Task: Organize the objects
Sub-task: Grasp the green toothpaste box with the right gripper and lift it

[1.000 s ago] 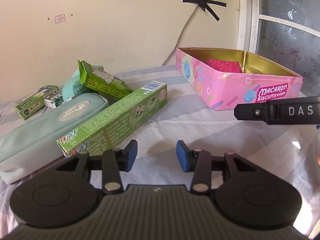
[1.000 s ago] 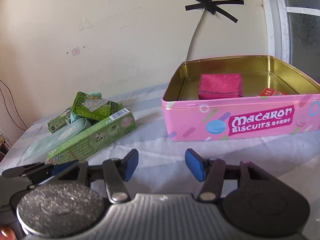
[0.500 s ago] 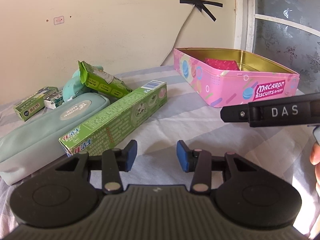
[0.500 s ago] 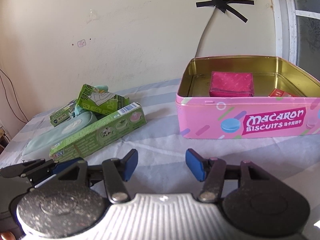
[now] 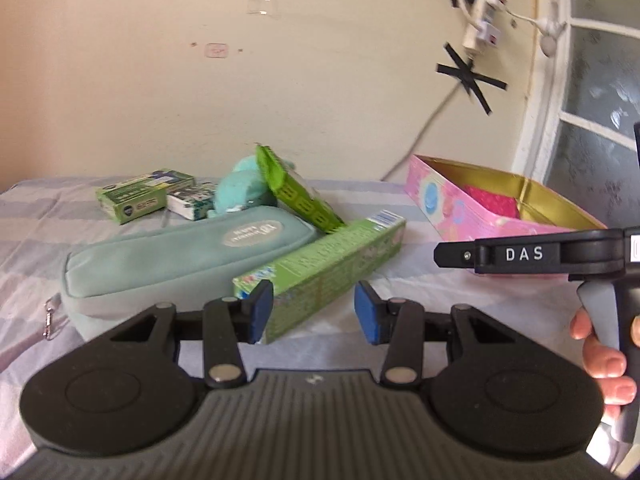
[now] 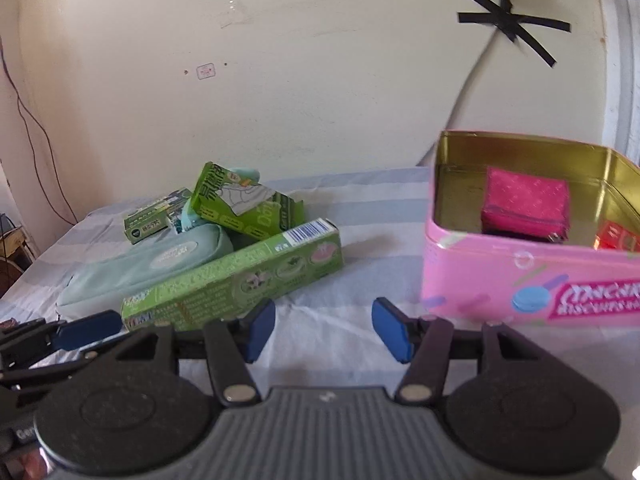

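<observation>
A long green toothpaste box (image 5: 320, 268) (image 6: 236, 280) lies against a pale teal pencil case (image 5: 180, 256) (image 6: 144, 268). A torn green carton (image 5: 296, 192) (image 6: 244, 204) leans on a teal plush (image 5: 240, 188). Two small boxes (image 5: 140, 196) lie behind. A pink Macaron biscuit tin (image 5: 460, 216) (image 6: 520, 280) on the right holds a pink pouch (image 6: 524, 204) and a red item (image 6: 616, 236). My left gripper (image 5: 314, 316) is open, its jaws either side of the toothpaste box's near end. My right gripper (image 6: 324, 330) is open and empty, between box and tin.
All lies on a striped cloth-covered table (image 6: 380, 208) against a cream wall. A white cable taped with black crosses (image 6: 508, 20) runs down the wall behind the tin. A window frame (image 5: 560, 100) stands at the right.
Both grippers have swung left and closer to the pile. The toothpaste box's near end now sits between my left gripper's jaws. No object has moved.
</observation>
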`<action>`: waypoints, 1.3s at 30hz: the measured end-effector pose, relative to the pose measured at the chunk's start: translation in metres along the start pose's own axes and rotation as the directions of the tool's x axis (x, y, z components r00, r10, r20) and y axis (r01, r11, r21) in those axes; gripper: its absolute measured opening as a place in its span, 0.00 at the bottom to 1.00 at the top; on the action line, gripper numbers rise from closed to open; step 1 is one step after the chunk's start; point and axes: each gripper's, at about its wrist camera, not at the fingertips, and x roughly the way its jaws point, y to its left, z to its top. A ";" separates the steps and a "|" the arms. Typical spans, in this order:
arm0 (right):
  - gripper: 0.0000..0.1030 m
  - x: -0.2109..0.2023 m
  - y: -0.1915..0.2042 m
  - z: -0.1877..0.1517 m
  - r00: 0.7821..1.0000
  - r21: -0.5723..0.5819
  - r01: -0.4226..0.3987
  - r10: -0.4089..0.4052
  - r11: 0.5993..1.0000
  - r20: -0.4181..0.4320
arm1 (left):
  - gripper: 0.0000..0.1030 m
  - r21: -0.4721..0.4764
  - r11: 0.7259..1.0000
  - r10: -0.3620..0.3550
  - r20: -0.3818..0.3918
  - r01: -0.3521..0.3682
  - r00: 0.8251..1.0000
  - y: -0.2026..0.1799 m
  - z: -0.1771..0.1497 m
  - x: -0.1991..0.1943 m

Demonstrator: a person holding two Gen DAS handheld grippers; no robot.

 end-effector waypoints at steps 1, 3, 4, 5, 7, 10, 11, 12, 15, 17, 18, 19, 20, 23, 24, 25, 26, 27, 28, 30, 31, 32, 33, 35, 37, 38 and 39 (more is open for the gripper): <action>0.54 0.006 0.004 0.007 1.000 -0.032 0.001 -0.001 0.999 0.011 | 0.46 -0.029 1.000 0.010 -0.005 -0.011 1.000 0.007 0.002 0.002; 0.56 0.022 0.010 0.021 0.999 -0.102 0.012 -0.008 0.995 0.036 | 0.46 -0.072 0.997 0.026 -0.028 -0.028 0.999 0.018 0.005 0.008; 0.58 0.032 0.011 0.030 0.999 -0.126 0.010 -0.006 0.992 0.037 | 0.46 -0.087 0.996 0.032 -0.042 -0.035 0.999 0.022 0.004 0.011; 0.58 0.044 0.011 0.039 1.000 -0.140 0.008 -0.004 0.990 0.031 | 0.46 -0.098 0.994 0.033 -0.053 -0.038 0.998 0.024 0.003 0.014; 0.58 0.066 0.014 0.053 1.000 -0.148 0.022 -0.021 0.989 0.014 | 0.46 -0.106 0.994 0.033 -0.069 -0.041 0.997 0.025 0.000 0.019; 0.58 0.103 0.007 0.069 0.997 -0.107 0.022 -0.030 0.994 -0.067 | 0.48 -0.081 0.995 0.046 -0.079 -0.052 0.996 0.023 -0.006 0.028; 0.57 0.115 0.002 0.071 0.994 -0.078 0.014 -0.022 0.997 -0.108 | 0.48 -0.073 0.996 0.046 -0.086 -0.053 0.995 0.023 -0.007 0.031; 0.57 0.123 -0.002 0.071 0.990 -0.050 0.008 -0.015 0.999 -0.141 | 0.49 -0.077 0.996 0.039 -0.098 -0.046 0.994 0.024 -0.007 0.033; 0.52 0.124 -0.012 0.060 0.981 0.058 -0.055 0.064 0.997 -0.181 | 0.49 -0.102 0.995 0.011 -0.103 -0.022 0.995 0.028 -0.007 0.034; 0.52 0.110 -0.008 0.051 0.984 0.048 -0.067 0.074 0.997 -0.163 | 0.54 -0.132 0.991 -0.004 -0.098 -0.009 0.995 0.034 -0.007 0.032; 0.52 0.100 -0.006 0.044 0.986 0.043 -0.067 0.073 0.997 -0.150 | 0.57 -0.147 0.989 -0.018 -0.097 0.004 0.995 0.036 -0.007 0.032; 0.53 0.090 -0.005 0.038 0.988 0.046 -0.068 0.073 0.997 -0.137 | 0.59 -0.158 0.987 -0.033 -0.092 0.018 0.995 0.038 -0.007 0.031; 0.53 0.077 -0.006 0.032 0.989 0.050 -0.075 0.081 0.996 -0.123 | 0.59 -0.157 0.987 -0.042 -0.087 0.028 0.995 0.038 -0.007 0.029; 0.54 0.042 -0.013 0.016 0.992 0.060 -0.093 0.098 0.994 -0.080 | 0.59 -0.114 0.991 -0.073 -0.080 0.063 0.994 0.029 -0.008 0.027; 0.54 0.031 -0.017 0.010 0.991 0.061 -0.102 0.106 0.993 -0.078 | 0.59 -0.086 0.994 -0.082 -0.081 0.075 0.993 0.022 -0.008 0.027; 0.55 0.021 -0.021 0.003 0.990 0.066 -0.113 0.117 0.991 -0.074 | 0.59 -0.062 0.994 -0.094 -0.081 0.089 0.992 0.015 -0.009 0.027; 0.56 0.009 -0.027 -0.004 0.990 0.071 -0.120 0.124 0.990 -0.062 | 0.59 -0.041 0.993 -0.114 -0.087 0.111 0.990 0.008 -0.009 0.027; 0.57 -0.002 -0.032 -0.010 0.992 0.068 -0.116 0.120 0.991 -0.049 | 0.59 -0.025 0.990 -0.140 -0.098 0.138 0.985 0.001 -0.010 0.028; 0.58 -0.011 -0.037 -0.015 0.993 0.064 -0.104 0.107 0.993 -0.041 | 0.59 -0.007 0.986 -0.165 -0.110 0.165 0.980 -0.006 -0.010 0.031; 0.63 -0.028 -0.050 -0.025 0.995 0.073 -0.087 0.090 0.994 -0.033 | 0.59 0.044 0.977 -0.202 -0.128 0.209 0.971 -0.026 -0.012 0.033; 0.67 -0.037 -0.058 -0.030 0.995 0.081 -0.088 0.091 0.993 -0.034 | 0.60 0.065 0.971 -0.220 -0.136 0.230 0.966 -0.036 -0.014 0.033; 0.68 -0.046 -0.067 -0.035 0.996 0.087 -0.081 0.084 0.993 -0.029 | 0.60 0.083 0.963 -0.241 -0.149 0.255 0.959 -0.045 -0.016 0.034; 0.69 -0.054 -0.074 -0.039 0.997 0.094 -0.068 0.071 0.993 -0.023 | 0.61 0.098 0.954 -0.264 -0.163 0.282 0.951 -0.054 -0.017 0.036; 0.70 -0.069 -0.090 -0.048 0.999 0.122 -0.049 0.049 0.991 0.002 | 0.61 0.113 0.936 -0.309 -0.188 0.333 0.932 -0.067 -0.019 0.037; 0.70 -0.082 -0.107 -0.057 0.999 0.156 -0.040 0.037 0.987 0.020 | 0.62 0.104 0.923 -0.345 -0.201 0.370 0.917 -0.072 -0.018 0.037; 0.72 -0.088 -0.114 -0.061 0.999 0.166 -0.034 0.030 0.986 0.028 | 0.62 0.093 0.921 -0.355 -0.200 0.378 0.913 -0.071 -0.015 0.037; 0.74 -0.092 -0.120 -0.064 0.999 0.167 -0.029 0.024 0.985 0.034 | 0.63 0.079 0.921 -0.361 -0.196 0.382 0.912 -0.069 -0.012 0.037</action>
